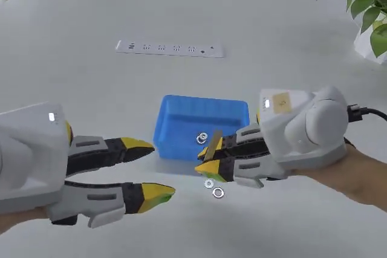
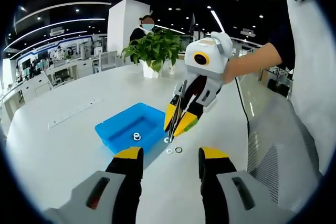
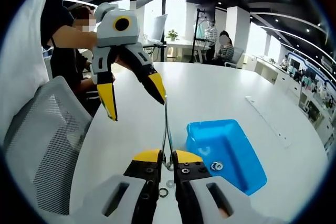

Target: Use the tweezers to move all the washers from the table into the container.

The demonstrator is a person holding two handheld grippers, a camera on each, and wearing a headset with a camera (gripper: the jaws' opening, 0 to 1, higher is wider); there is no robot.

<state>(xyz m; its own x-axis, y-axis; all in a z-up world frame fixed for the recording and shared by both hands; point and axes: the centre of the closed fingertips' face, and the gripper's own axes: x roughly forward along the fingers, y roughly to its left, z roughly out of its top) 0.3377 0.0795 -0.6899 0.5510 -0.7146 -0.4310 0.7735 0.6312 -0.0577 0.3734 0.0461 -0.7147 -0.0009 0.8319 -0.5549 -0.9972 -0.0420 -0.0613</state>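
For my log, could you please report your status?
Left gripper open, empty. Right gripper shut on tweezers. One washer in container, more washers on table. Nothing obstructing.

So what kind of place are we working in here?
Probably an open-plan office or lab: a large white table with a power strip, a potted plant, a mesh chair, and rows of desks in the background.

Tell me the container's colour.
The container is bright blue; the head view shows it best.
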